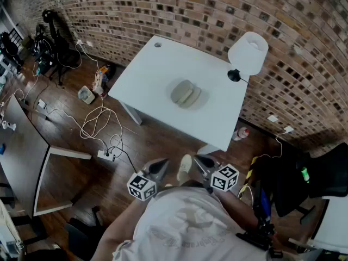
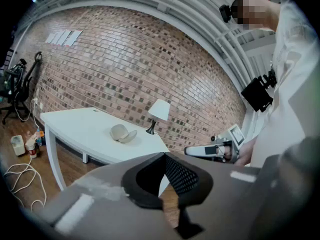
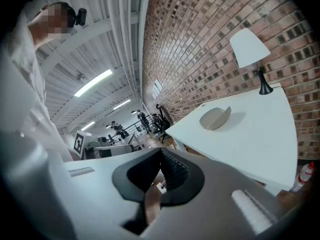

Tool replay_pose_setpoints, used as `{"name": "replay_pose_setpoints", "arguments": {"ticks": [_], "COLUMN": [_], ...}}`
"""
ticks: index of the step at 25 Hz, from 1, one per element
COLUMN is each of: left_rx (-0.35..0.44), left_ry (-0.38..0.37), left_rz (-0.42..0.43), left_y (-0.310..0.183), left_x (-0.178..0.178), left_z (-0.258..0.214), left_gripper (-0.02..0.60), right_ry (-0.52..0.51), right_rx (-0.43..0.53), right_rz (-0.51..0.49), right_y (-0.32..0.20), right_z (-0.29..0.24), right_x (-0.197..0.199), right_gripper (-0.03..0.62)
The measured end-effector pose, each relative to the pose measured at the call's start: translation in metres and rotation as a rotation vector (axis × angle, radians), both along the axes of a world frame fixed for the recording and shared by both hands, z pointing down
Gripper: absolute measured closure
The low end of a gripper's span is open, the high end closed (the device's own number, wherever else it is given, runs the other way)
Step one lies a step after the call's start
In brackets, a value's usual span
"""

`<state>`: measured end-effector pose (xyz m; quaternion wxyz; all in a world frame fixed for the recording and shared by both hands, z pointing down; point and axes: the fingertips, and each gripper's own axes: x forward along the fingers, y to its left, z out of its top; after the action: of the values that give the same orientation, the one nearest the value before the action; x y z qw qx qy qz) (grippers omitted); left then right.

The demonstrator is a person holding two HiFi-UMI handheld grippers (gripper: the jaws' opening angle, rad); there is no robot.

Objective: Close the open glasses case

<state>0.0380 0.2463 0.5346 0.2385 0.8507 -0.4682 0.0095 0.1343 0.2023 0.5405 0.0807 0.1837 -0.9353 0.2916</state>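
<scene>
The beige glasses case (image 1: 186, 94) lies open in the middle of the white table (image 1: 152, 69); it also shows in the left gripper view (image 2: 123, 133) and in the right gripper view (image 3: 215, 118). I stand well back from the table, on the wooden floor. Both grippers are held close to my body and point towards the table. My left gripper (image 1: 159, 167) (image 2: 164, 155) has its jaws together with nothing between them. My right gripper (image 1: 203, 162) (image 3: 160, 149) is likewise shut and empty. Neither is near the case.
A white lamp (image 1: 247, 53) stands at the table's far right corner by the brick wall. Cables and a power strip (image 1: 106, 155) lie on the floor to the left, next to another desk (image 1: 22, 145). A bottle (image 1: 242, 133) sits by the table leg, and a black chair (image 1: 326, 173) is at right.
</scene>
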Motion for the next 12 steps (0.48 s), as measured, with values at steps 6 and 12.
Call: {"name": "replay_pose_setpoints", "arguments": {"ticks": [6,12], "left_rx": [-0.023,-0.017], "left_ry": [-0.011,-0.055], "left_rz": [-0.008,0.02], "left_y": [-0.049,-0.11], "left_x": [-0.007,-0.005], "left_z": [0.005,0.003], "left_gripper": [0.578,0.578], "right_ry": [-0.005,-0.026], "right_rx": [-0.01,-0.013], "right_rz": [-0.004,0.0], "right_y": [-0.06,-0.112], "right_z": [0.004,0.001], "right_x": [-0.01,-0.014], "right_gripper": [0.586,0.586]}}
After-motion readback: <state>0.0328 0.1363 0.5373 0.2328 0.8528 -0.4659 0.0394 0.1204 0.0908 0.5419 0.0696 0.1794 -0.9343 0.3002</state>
